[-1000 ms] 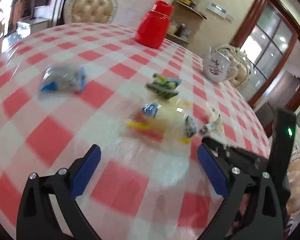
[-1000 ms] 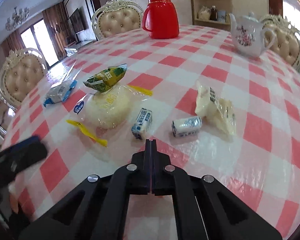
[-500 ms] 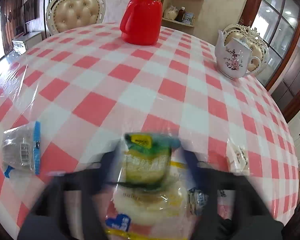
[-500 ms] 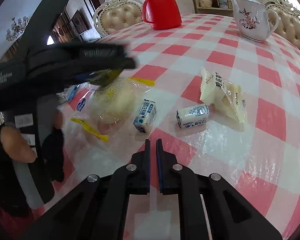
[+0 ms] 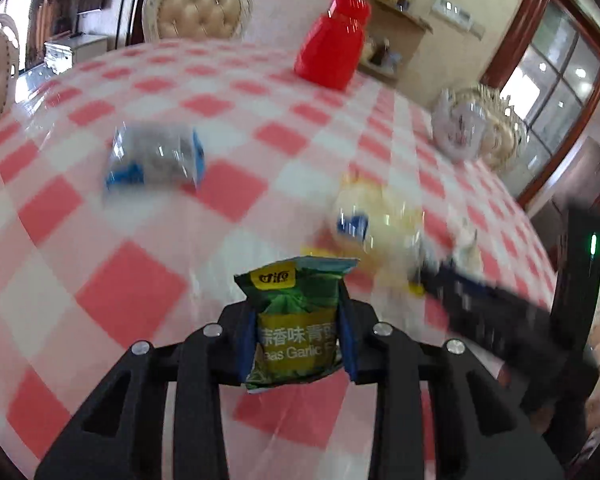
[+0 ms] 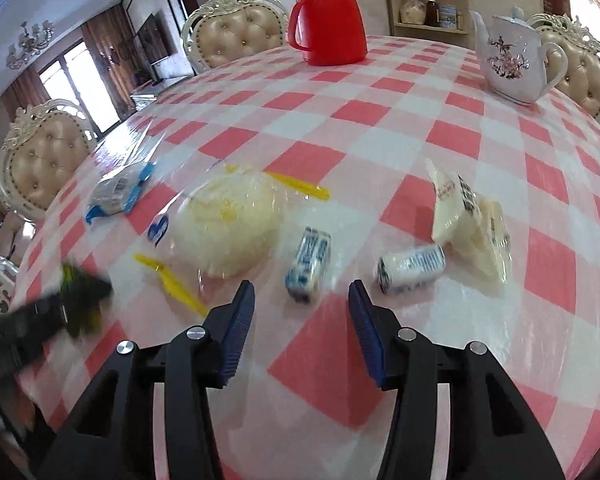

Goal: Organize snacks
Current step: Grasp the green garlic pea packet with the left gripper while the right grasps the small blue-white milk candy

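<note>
Held snack: our left gripper has closed on the green garlic-pea packet; the blue pads press both its sides and it stands upright between them, lifted clear of the table.
What changed: a second ago those jaws stood wide and empty over the cloth, and the packet lay on top of the round bun; half a second ago they were closing round it. Now it is off the bun and in hand, so we judge the first pick made and the carry begun, though nothing shows where it should go.
Right gripper: our right gripper was shut a second ago; it now stands well open and holds nothing, aimed at the small blue-and-white packet just ahead of its tips.
Meaning: we read the second pick as prepared, not yet made.
Nearby snacks: the wrapped round bun lies left of that packet, a small white roll to its right, touching or nearly touching a pale cream packet; a blue-edged clear packet sits towards the table's left edge.
Far side: a red thermos jug and a floral teapot stand well apart from the snacks.
In the way: nothing lies between the open jaws and the small packet; the bun's yellow-ended wrapper lies close on the left.
</note>
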Demonstrator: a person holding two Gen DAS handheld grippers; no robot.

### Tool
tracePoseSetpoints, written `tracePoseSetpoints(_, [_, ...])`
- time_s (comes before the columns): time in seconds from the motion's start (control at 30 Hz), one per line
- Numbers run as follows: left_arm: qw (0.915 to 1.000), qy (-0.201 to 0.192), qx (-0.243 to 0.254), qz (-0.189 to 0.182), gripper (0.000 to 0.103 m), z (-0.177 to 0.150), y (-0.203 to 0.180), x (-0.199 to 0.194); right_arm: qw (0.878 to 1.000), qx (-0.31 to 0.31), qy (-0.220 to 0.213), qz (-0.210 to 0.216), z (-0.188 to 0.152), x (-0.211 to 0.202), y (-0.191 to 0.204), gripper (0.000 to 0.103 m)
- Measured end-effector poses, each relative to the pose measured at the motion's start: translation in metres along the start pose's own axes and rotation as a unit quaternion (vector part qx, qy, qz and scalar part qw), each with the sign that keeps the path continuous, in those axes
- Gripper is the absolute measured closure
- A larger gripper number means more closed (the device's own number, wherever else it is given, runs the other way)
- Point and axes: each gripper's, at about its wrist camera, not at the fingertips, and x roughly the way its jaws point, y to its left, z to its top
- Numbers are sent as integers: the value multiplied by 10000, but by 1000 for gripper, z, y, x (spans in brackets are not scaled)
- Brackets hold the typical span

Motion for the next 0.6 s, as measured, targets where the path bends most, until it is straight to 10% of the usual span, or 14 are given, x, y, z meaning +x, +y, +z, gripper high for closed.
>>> tracePoseSetpoints(0.13, [9979, -6, 469, 454, 20, -4, -11, 5, 9999, 21, -3, -102, 9, 9, 0, 55])
tracePoseSetpoints(0.23, [9981, 50, 389, 482, 19, -4, -3, 4, 9999, 37, -2, -152, 12, 11, -1, 63])
tracePoseSetpoints(0.3, [9965, 187, 451, 674, 19, -4, 0, 9, 9999, 58, -3, -160, 13, 11, -2, 88])
tracePoseSetpoints(0.43, [9940, 352, 777, 690, 20, -8, -9, 16, 9997, 41, -47, -227, 12, 9, -3, 88])
tracePoseSetpoints(0.5, [9905, 276, 1022, 875, 58, -13, -17, 15, 9993, 25, -198, -304, 11, 2, -2, 88])
tracePoseSetpoints(0.6, [9904, 267, 1039, 874, 59, -13, -17, 15, 9985, 5, -343, -419, 6, -7, -4, 88])
